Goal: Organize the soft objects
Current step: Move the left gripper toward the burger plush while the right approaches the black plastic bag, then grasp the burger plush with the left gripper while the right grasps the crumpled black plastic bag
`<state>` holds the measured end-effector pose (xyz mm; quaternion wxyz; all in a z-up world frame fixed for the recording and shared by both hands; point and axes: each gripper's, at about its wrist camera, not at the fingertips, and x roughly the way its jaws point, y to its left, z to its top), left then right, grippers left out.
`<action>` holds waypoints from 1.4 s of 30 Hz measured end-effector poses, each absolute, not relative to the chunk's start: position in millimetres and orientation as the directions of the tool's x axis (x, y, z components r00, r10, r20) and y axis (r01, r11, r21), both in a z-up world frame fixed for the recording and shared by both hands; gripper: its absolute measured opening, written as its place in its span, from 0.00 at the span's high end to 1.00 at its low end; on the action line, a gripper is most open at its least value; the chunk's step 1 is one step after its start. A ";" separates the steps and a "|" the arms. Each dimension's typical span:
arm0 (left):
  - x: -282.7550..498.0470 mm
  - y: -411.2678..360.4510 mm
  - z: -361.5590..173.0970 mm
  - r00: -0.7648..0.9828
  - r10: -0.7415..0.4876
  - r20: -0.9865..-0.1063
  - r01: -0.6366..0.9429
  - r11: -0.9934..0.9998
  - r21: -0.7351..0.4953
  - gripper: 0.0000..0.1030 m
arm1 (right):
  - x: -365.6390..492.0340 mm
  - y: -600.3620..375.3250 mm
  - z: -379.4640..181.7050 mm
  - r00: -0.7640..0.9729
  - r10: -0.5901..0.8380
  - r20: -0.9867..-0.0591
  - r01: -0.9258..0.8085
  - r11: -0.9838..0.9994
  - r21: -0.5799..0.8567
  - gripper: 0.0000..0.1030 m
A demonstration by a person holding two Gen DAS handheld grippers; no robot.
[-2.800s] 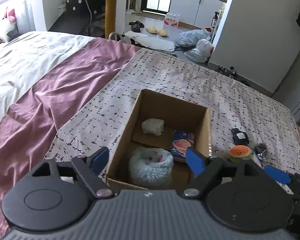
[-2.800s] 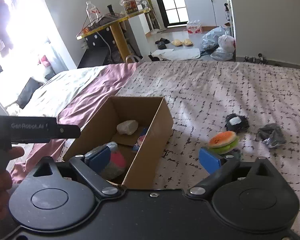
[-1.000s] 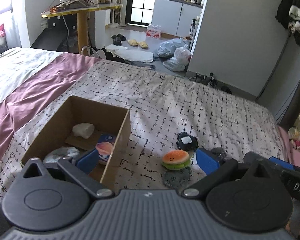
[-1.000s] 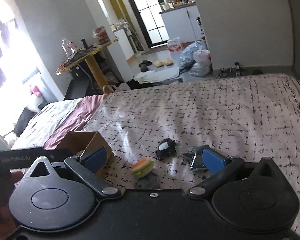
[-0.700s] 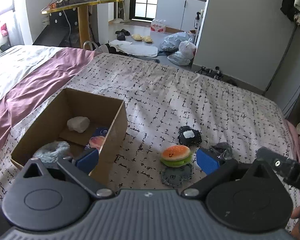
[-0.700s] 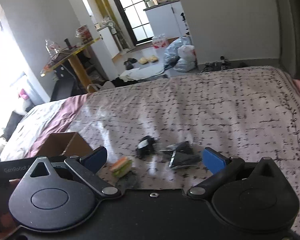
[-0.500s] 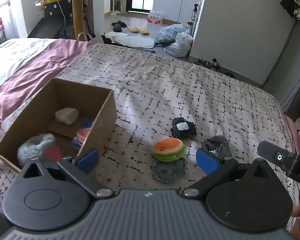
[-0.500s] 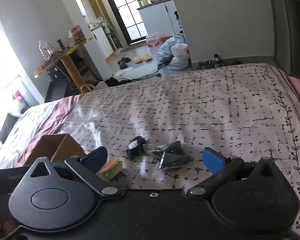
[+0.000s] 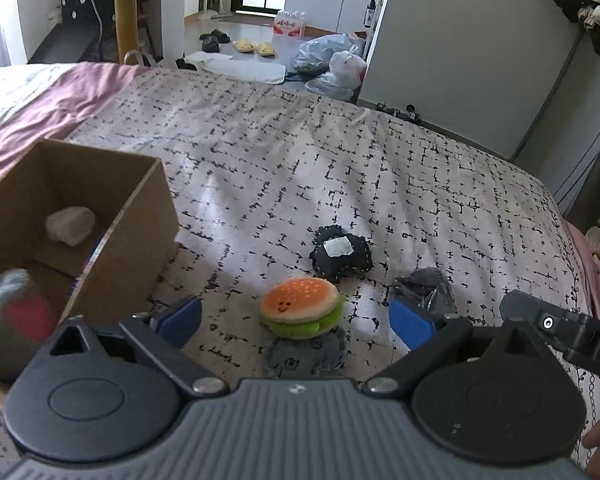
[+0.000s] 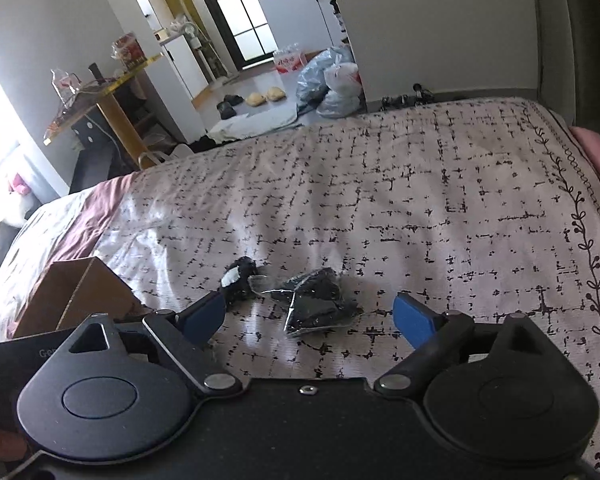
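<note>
Left wrist view: the left tongs (image 9: 294, 318) are seen spread wide above the bed (image 9: 380, 184), with nothing gripped. To their left a plain cardboard box (image 9: 140, 236) is seen, open-topped and straight-walled; one pale lumpy wad (image 9: 70, 224) and one fuzzy grey-and-red plush (image 9: 8, 312), blurred, are counted inside it. Between the blue pads one plush hamburger (image 9: 300, 306) is found, round, with an orange bun, a stitched smile and a green felt layer; it is stacked on one flat grey furry pad (image 9: 306, 356). Just beyond the burger one dark, rough-edged pouch (image 9: 342, 252) with a white patch is laid. Close beside the right pad one crinkled, glossy black bag (image 9: 424, 286) is seen. The bedcover is printed with broken black dashes on pale cloth.

Right wrist view: the right tongs (image 10: 310, 316) are held open but are closing, and the pads are not pressed on anything. The same dark pouch (image 10: 238, 280) is seen just past the left pad, and the shiny black bag (image 10: 320, 306) lies between the pads on the bed, apart from both.
</note>
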<state>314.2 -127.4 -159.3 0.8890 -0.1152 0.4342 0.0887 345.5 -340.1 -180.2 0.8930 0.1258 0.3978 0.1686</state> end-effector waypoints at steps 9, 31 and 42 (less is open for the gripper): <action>336.6 -118.1 -190.7 0.565 0.041 -0.824 -0.290 0.945 -0.152 0.10 | 369.5 -322.8 -205.7 0.597 0.381 -0.706 -0.182 0.921 0.343 0.12; 356.8 -98.6 -214.6 0.517 -0.025 -0.855 -0.344 0.909 -0.235 0.47 | 392.2 -285.8 -243.7 0.595 0.364 -0.716 -0.231 0.931 0.282 0.15; 347.9 -84.3 -200.3 0.538 0.003 -0.843 -0.357 0.907 -0.225 0.47 | 384.8 -291.4 -229.9 0.599 0.365 -0.712 -0.247 0.931 0.269 0.62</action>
